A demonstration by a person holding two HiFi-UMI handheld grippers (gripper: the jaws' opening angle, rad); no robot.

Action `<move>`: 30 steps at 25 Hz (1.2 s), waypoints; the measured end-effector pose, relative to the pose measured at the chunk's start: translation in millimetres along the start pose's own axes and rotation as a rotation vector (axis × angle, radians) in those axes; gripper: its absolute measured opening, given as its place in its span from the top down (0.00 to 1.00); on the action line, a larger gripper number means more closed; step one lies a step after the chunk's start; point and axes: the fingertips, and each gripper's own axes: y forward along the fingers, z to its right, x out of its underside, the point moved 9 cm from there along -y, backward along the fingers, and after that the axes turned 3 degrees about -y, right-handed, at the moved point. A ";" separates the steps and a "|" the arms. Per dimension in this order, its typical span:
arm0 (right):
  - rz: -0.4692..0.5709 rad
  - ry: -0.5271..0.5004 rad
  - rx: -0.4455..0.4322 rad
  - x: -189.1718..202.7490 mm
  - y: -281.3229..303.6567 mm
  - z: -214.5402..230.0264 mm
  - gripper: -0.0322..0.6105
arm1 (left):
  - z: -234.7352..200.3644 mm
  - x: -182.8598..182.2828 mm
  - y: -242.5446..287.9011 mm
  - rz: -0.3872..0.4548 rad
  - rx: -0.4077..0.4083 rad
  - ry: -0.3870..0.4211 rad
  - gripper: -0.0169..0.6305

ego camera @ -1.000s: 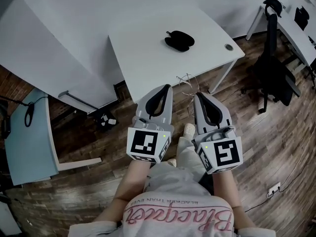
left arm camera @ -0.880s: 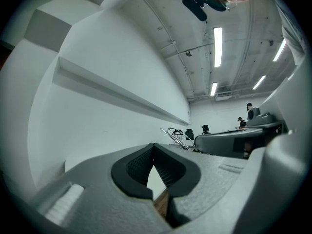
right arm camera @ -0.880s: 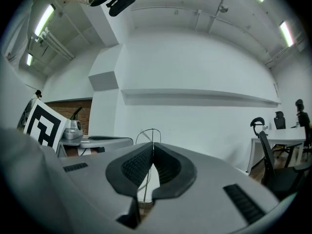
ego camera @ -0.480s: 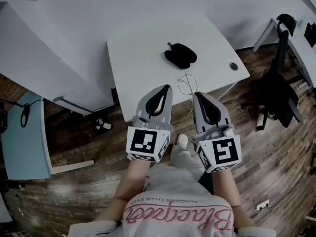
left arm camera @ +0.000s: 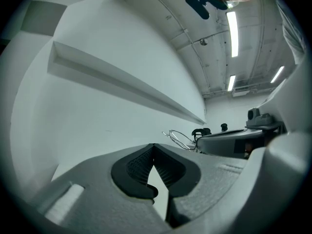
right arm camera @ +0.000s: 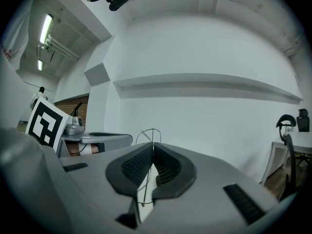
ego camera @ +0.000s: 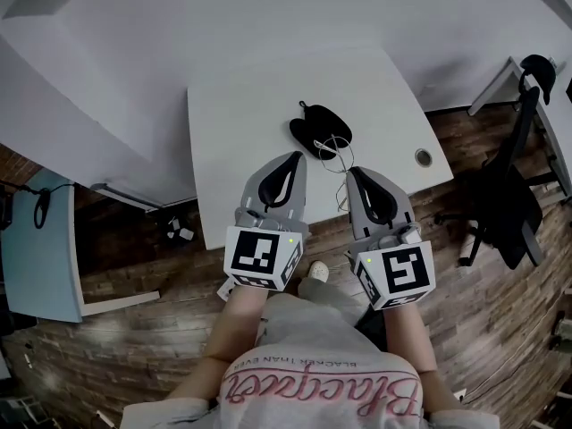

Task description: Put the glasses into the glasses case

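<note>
The glasses case (ego camera: 319, 132) is black and lies on the white table (ego camera: 241, 105), a little behind the middle of the table top. I cannot tell from the head view whether it is open.

The glasses (ego camera: 333, 147) have a thin wire frame. They are just beside the glasses case, at its near right edge, and in the head view one wire loop overlaps the rim of the case. They are not inside the case.

The right gripper (ego camera: 349, 170) is on the near right side of the glasses case, and its tip is close to the case. Its jaws are pressed together on the glasses: in the right gripper view a thin wire runs between the two black pads (right arm camera: 134, 165), and a round loop of the frame (right arm camera: 148, 134) stands up above the tip (right arm camera: 152, 144).

The left gripper (ego camera: 298, 155) is just in front of the glasses case, beside the right gripper and apart from it. In the left gripper view its jaws meet at the tip (left arm camera: 154, 147) and nothing is between them. The glasses (left arm camera: 179, 137) show there to the right of the tip.

A black office chair (ego camera: 509, 206) stands on the wooden floor (ego camera: 134, 266), well to the right of the glasses case.
</note>
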 end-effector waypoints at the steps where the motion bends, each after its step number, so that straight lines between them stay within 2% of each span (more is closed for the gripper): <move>1: 0.000 0.001 -0.007 0.7 6.1 8.7 0.93 | -0.3 0.4 7.9 -0.002 -0.007 0.001 0.97; 6: -0.014 0.010 -0.030 10.1 34.6 39.7 0.93 | -2.3 8.1 33.2 -0.029 -0.029 0.015 0.97; 16: -0.096 -0.006 -0.079 39.3 94.6 67.3 0.93 | -28.4 39.4 74.6 -0.105 -0.036 0.003 0.97; 24: -0.215 -0.041 -0.109 79.4 155.4 97.9 0.93 | -59.2 66.9 117.7 -0.188 -0.034 -0.023 0.97; 30: -0.321 -0.075 -0.170 117.4 195.5 107.6 0.93 | -78.6 89.9 141.1 -0.259 -0.025 -0.055 0.97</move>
